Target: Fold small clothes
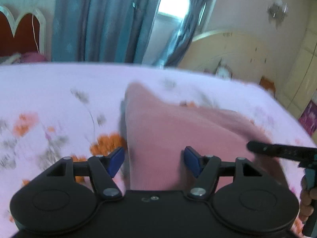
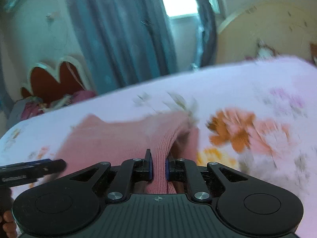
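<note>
Pink rib-knit: bunched edge of the pink garment (image 2: pixel 162 148) sits pinched between the blue pads (image 2: pixel 151 167) of the right gripper (image 2: pixel 158 167), jaws nearly closed on it
right grip: holding a raised fold of cloth; no earlier view to compare
left jaws: left gripper (image 1: pixel 154 159) stands apart, blue pads (image 1: pixel 116 158) either side of the cloth, not pressing on it
left vs garment: cloth lies directly ahead of and under the left jaws, near edge between the fingers; touching or just above, cannot tell through blur
garment: spread on the floral bedsheet (image 1: pixel 49 91), long axis running from near to far, far corner pointing toward the curtains (image 1: pixel 103 19)
hand spacing: right gripper's finger enters left wrist view at near right, so both sit side by side along the near edge
key relation: both jaws at the near edge, rest of garment lies beyond them; likely next move is a close on the left, then carrying the edge away toward the far end
risk: one-sided hold may skew the fold
</note>
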Tool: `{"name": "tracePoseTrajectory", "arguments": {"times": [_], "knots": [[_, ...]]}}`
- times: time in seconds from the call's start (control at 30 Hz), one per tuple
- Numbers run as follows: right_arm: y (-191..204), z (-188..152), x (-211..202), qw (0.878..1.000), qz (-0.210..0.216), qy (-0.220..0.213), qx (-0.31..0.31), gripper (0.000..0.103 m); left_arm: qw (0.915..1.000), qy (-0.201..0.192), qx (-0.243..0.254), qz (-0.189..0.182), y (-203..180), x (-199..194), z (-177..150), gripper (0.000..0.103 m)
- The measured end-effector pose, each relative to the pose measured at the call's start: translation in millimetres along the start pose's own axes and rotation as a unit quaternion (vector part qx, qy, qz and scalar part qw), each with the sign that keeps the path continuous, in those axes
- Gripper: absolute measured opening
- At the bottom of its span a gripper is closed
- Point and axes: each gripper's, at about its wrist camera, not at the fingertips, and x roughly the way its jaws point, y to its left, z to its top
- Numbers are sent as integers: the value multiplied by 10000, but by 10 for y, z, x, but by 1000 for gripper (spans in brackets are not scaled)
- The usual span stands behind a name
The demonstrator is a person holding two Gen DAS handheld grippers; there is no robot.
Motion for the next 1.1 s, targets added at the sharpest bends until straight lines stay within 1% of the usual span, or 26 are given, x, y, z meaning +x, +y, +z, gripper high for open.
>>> {"name": "tracePoseTrajectory", "arguments": {"times": [0.03, 0.1, 0.2, 0.3, 0.33, 0.37, 0.43, 0.47, 0.53, 0.63, 0.7, 0.73, 0.77, 0.8, 0.83, 0.9, 0.97, 1.0, 1.03, 1.07, 1.1], "knots": [[-75, -53, 117, 9994, 39, 269, 195, 11, 9999, 144, 37, 47, -5, 80, -43, 67], [-149, -82, 107, 9984, 127, 216, 500, 11, 9999, 93, 6, 110, 22, 109, -87, 74], [-189, -41, -56, 9980, 243, 211, 538, 12, 9999, 110, 59, 111, 38, 68, -65, 74], [-247, -91, -280, 9973, 338, 272, 584, 12, 9998, 113, 150, 80, 37, -34, -62, 73], [-267, -136, -368, 9972, 362, 281, 596, 14, 9998, 119, 159, 56, 41, -69, -73, 73], [-244, -160, -427, 9972, 356, 283, 596, 24, 9998, 128, 165, 35, 39, -115, -91, 73], [-223, -230, -560, 9973, 342, 309, 567, 36, 9998, 134, 150, -12, 42, -197, -128, 72], [-203, -262, -604, 9975, 326, 331, 529, 36, 9997, 152, 159, -40, 36, -243, -156, 72], [-200, -362, -676, 9980, 236, 363, 450, 36, 9996, 198, 198, -86, 33, -308, -209, 72], [-236, -516, -737, 9977, 164, 426, 498, 36, 9989, 370, 266, -134, 31, -347, -341, 68], [-258, -606, -775, 9968, 159, 466, 629, 36, 9984, 509, 175, -190, 59, -336, -431, 62], [-256, -651, -792, 9966, 161, 494, 638, 35, 9982, 547, 113, -222, 73, -336, -472, 60], [-247, -690, -797, 9964, 169, 553, 615, 22, 9982, 551, 67, -238, 82, -341, -502, 58], [-235, -726, -796, 9961, 191, 615, 609, 18, 9984, 508, 68, -230, 84, -353, -526, 55], [-237, -751, -789, 9961, 177, 632, 592, 17, 9985, 478, 96, -233, 76, -361, -541, 53], [-274, -761, -787, 9955, 234, 630, 665, 15, 9984, 481, 138, -268, 60, -379, -538, 44], [-332, -725, -869, 9928, 510, 478, 975, 13, 9982, 506, 152, -294, 62, -404, -510, 40], [-347, -729, -901, 9921, 563, 451, 1025, 12, 9981, 516, 163, -298, 72, -405, -507, 40], [-387, -759, -877, 9917, 486, 535, 1060, 12, 9980, 524, 185, -300, 83, -395, -517, 40], [-458, -822, -799, 9898, 345, 747, 1165, 12, 9979, 542, 199, -294, 95, -370, -539, 41], [-525, -864, -764, 9865, 437, 776, 1376, 12, 9979, 538, 216, -276, 90, -359, -554, 41]]}}
